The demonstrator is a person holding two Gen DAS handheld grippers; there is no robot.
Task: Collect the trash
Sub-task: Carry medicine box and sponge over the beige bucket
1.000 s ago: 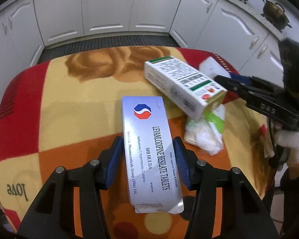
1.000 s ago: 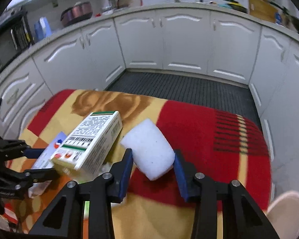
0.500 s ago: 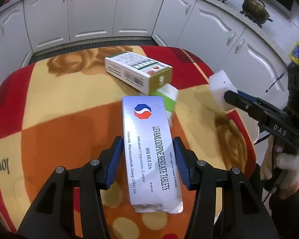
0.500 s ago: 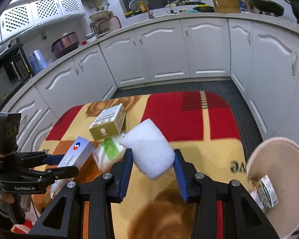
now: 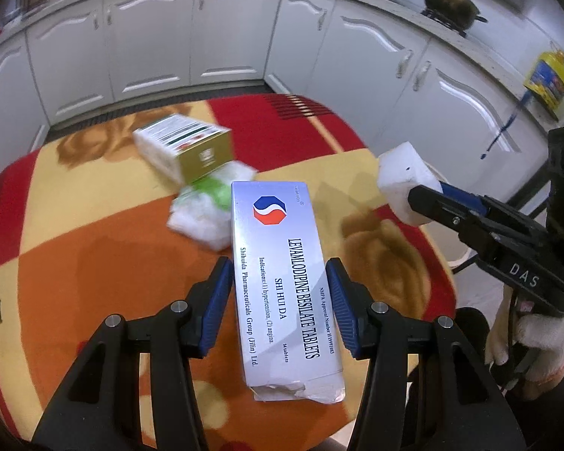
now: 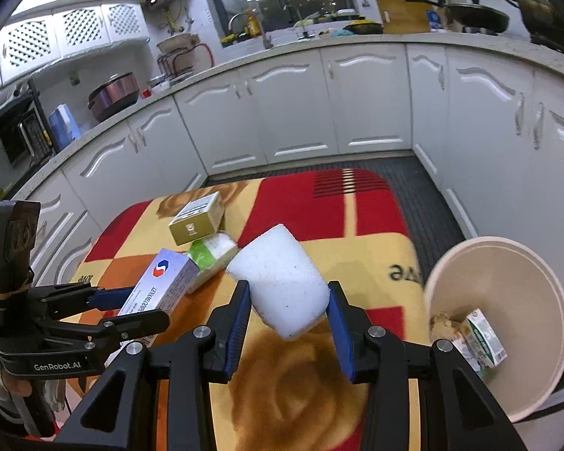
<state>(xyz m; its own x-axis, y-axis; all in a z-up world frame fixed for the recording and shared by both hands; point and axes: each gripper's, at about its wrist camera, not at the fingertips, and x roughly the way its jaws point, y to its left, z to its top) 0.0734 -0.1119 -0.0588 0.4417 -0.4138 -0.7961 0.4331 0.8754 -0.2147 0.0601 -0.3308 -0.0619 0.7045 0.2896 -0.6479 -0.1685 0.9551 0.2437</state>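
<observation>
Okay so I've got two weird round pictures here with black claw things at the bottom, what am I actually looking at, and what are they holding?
These are no robot arms: a person holds a handheld left gripper and a right gripper, each with a wide-angle camera looking along its jaws. So each picture is one tool's own view, and each also shows the other tool from the side.

The left jaws clamp a silver tablet box. The right jaws clamp a white foam block.

Below them is a table under a red, yellow and orange blanket. On it lie a gold-ended carton and a green-and-white wrapper. Beside the table stands a cream bin with some trash already inside.
</observation>
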